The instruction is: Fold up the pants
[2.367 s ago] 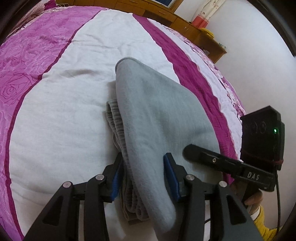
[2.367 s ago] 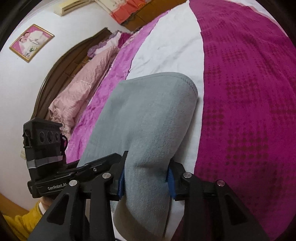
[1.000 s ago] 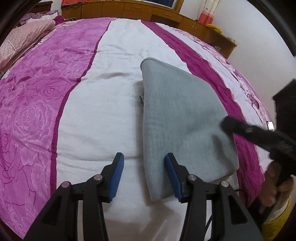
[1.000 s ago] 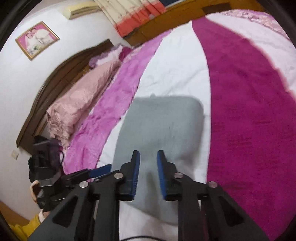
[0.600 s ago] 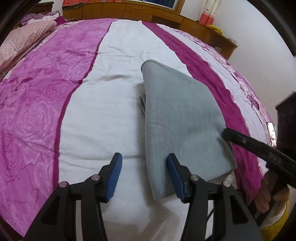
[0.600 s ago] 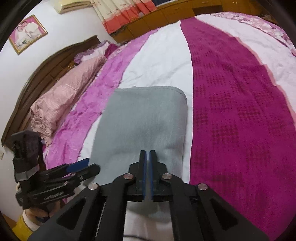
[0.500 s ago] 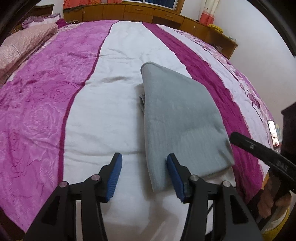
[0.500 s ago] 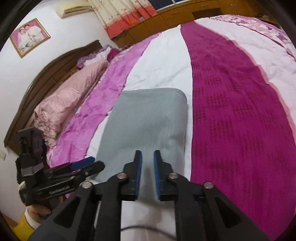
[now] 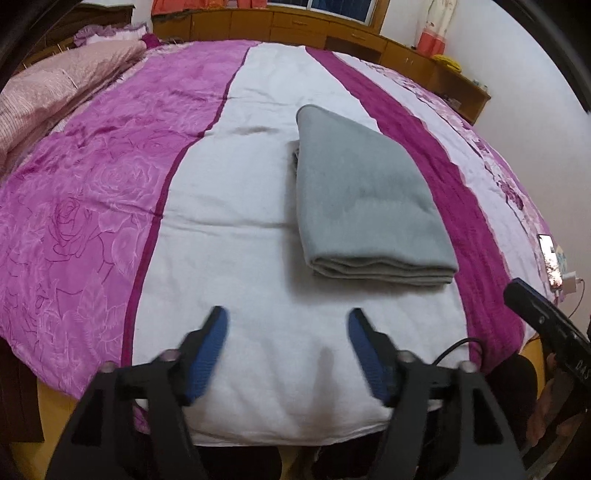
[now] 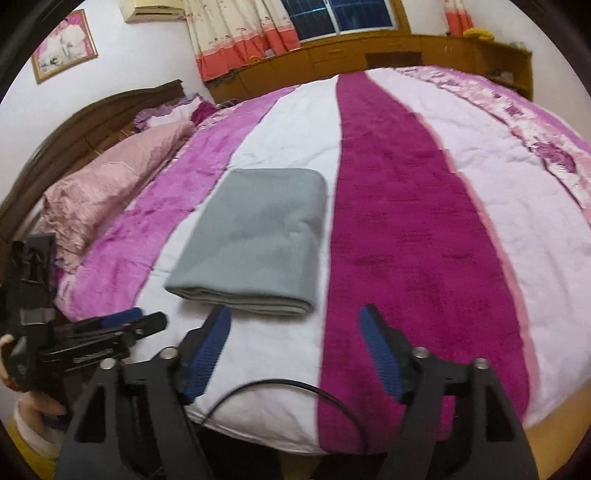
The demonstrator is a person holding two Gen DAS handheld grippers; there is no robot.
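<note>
Nearest in the left wrist view, the left tool (image 9: 288, 345) has its blue pads (image 9: 208, 352) well apart and widening, with nothing between them but the white stripe of the bedspread (image 9: 229, 258) below. It touches nothing. The right tool (image 10: 295, 345) stands much the same in its own view: the jaws are spreading, wide apart, empty, with a black cable (image 10: 280, 391) looping under them across the near edge of the bed.

Each tool shows in the other's view. The left one appears low on the left of the right wrist view, gripped by a hand (image 10: 27, 402) with a yellow sleeve; the right one comes in at the lower right of the left wrist view.

Just beyond the fingertips of both tools lie the pants (image 9: 365, 199), grey and folded into a flat rectangle, stacked edges facing the tools. They rest on the white stripe, their right side along the dark magenta stripe (image 10: 402, 229). Neither tool reaches them.

To the right of the left tool, a phone (image 9: 550, 260) lies at the bed's edge. Farther off to the left are pink pillows (image 10: 110, 184) against a dark wooden headboard (image 10: 85, 133). Farthest away, a low wooden cabinet (image 10: 369, 59) runs under a curtained window (image 10: 343, 16).
</note>
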